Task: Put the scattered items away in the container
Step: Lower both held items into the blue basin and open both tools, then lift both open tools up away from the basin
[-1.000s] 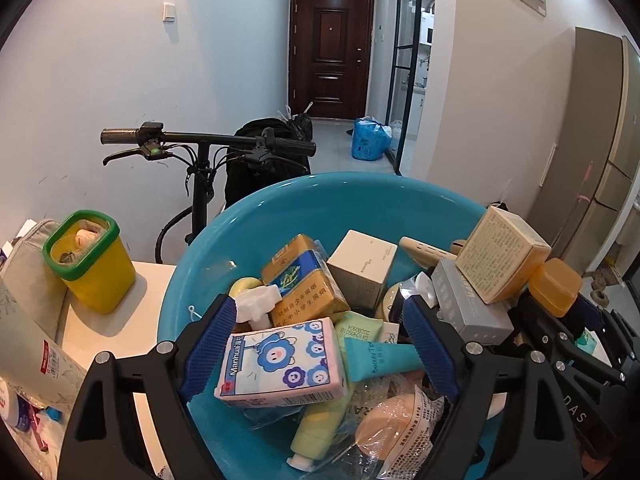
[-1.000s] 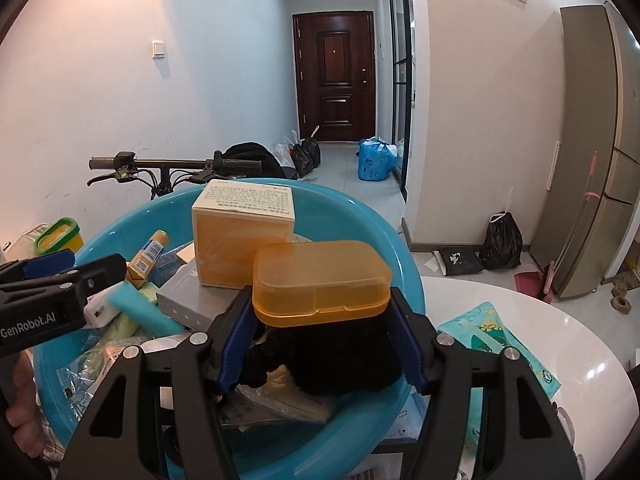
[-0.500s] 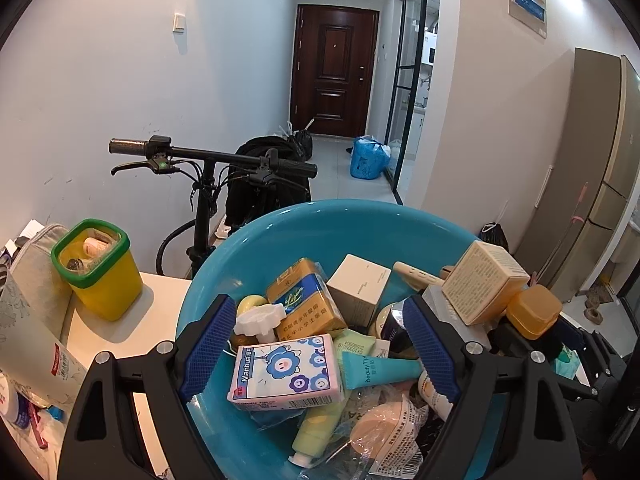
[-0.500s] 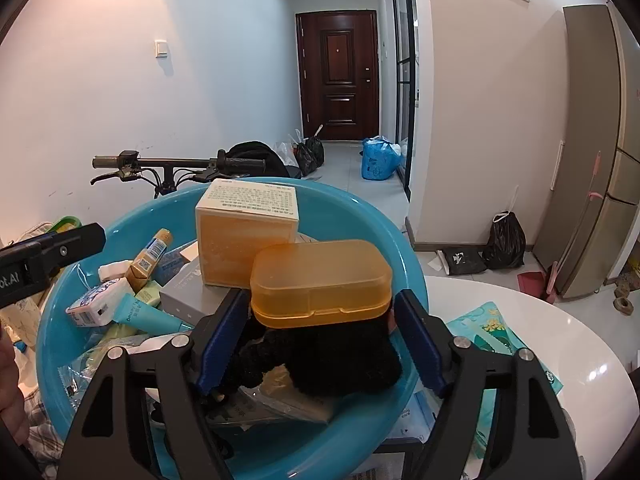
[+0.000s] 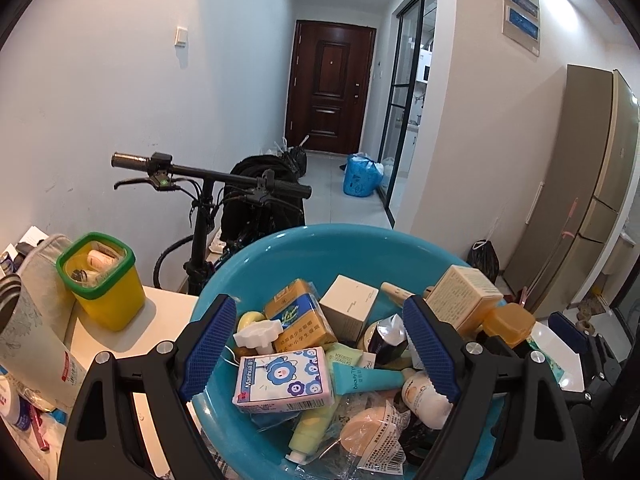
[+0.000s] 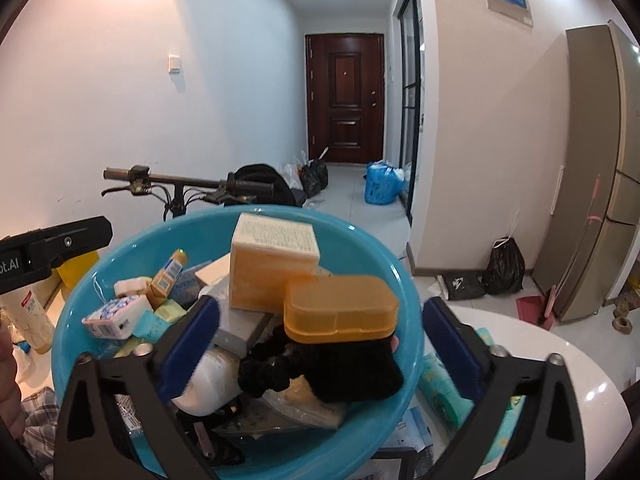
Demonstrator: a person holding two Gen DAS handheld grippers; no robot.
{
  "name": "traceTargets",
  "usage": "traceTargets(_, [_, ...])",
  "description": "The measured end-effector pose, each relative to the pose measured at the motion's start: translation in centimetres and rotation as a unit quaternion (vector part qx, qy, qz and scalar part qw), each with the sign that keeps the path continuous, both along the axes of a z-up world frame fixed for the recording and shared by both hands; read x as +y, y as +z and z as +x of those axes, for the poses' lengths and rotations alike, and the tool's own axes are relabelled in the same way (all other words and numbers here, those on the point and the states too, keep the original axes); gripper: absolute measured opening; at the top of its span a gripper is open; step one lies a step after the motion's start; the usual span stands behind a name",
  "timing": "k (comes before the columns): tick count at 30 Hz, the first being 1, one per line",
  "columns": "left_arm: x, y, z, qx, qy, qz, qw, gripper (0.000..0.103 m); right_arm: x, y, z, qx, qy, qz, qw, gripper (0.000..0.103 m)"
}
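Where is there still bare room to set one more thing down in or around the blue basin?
Inside the blue basin, only the far inner wall behind the white box is bare; the rest is piled high. Outside, the white tabletop between the yellow bin and the basin is free, and so is the round white table on the right, past the green packet.

Bicycle (image 5: 208, 184) by wall; blue bag (image 5: 362, 180) near door (image 5: 330, 88).

Turquoise basin (image 6: 404, 280); translucent orange case (image 6: 340, 308); blue-flowered pink packet (image 5: 284, 380).
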State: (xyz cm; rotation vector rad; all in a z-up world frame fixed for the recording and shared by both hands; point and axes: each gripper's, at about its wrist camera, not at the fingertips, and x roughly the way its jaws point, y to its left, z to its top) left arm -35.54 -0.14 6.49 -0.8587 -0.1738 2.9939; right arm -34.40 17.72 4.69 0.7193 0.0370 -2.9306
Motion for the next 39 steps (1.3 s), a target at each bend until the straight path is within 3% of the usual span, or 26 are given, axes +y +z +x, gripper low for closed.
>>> traceTargets(22, [1.3, 4.6, 4.3, 0.081, -0.013, -0.017, 0.9965, 0.088, 1.8, 3.9, 1.8, 0.043, -0.015, -0.031, 0.998, 0.102])
traceTargets(26, [1.4, 5.6, 5.5, 0.104, -0.015, -0.012, 0.9944, 0.103, 1.9, 4.9, 2.6, 0.057, -0.014, -0.038, 0.998, 0.102])
traceTargets(39, [0.7, 8.1, 8.2, 0.142, -0.02, 0.008, 0.9896, 0.103, 2.3, 8.1, 5.4, 0.106, -0.013, -0.053, 0.993, 0.102])
